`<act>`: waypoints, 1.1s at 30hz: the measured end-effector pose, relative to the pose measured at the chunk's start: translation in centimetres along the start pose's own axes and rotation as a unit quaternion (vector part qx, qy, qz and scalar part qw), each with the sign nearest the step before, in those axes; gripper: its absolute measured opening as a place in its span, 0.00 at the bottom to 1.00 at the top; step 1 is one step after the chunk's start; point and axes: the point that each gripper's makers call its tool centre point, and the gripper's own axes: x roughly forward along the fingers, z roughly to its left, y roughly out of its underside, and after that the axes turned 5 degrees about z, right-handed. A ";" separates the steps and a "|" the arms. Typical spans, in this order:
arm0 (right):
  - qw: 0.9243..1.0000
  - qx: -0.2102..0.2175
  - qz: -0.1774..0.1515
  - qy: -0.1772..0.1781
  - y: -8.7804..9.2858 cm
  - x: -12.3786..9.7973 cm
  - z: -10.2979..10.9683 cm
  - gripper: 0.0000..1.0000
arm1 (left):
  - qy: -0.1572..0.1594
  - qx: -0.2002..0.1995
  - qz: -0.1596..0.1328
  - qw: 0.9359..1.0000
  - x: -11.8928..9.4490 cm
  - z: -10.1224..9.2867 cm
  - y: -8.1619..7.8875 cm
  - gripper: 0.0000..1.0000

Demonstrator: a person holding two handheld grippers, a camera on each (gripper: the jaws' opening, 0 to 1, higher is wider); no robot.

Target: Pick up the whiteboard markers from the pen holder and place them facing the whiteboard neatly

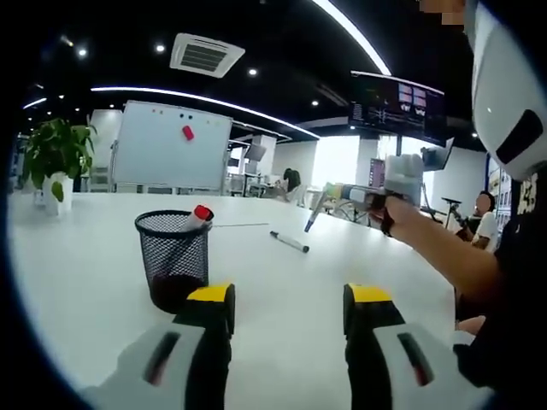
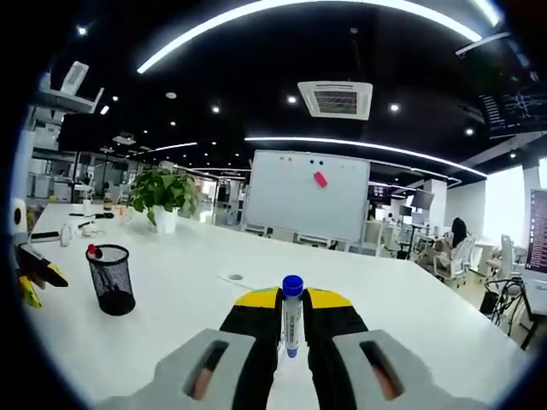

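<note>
A: Where do things stand?

B: The right gripper (image 2: 289,342) is clamped on a blue-capped whiteboard marker (image 2: 291,323), held between its yellow-tipped jaws with the cap pointing toward the white rectangular whiteboard (image 2: 310,195) across the room. In the left gripper view that same gripper (image 1: 314,220) hangs above the white table (image 1: 85,273), marker angled downward.

A: And the left one?

B: The left gripper (image 1: 289,309) has its jaws apart, holding nothing, low over the table just behind the black wire-mesh pen holder (image 1: 173,256). A red-capped marker (image 1: 198,216) stands in the holder, leaning on the rim. A black marker (image 1: 290,242) already lies on the table beyond the holder.

A: What could go wrong?

B: I'd say alignment first. The blue marker has to come down beside the black one and parallel to it; a tilted release would let it roll on the smooth tabletop or knock its neighbour askew. The grip seems to sit mid-barrel, so it may pivot as the jaws part.

A: And the holder?

B: It looks light. If the left gripper reaches for the red marker and catches the mesh rim, the holder could tip or slide.
</note>
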 end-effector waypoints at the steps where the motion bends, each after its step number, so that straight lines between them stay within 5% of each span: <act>1: 1.000 0.000 0.001 0.000 0.1 0.0 -0.1 0.13 | 0.001 0.001 0.000 1.000 0.0 -0.1 0.0 0.52; 33: 1.000 0.008 0.017 0.007 1.8 0.7 -0.4 0.13 | 0.003 -0.003 0.008 1.000 0.3 0.1 0.5 0.52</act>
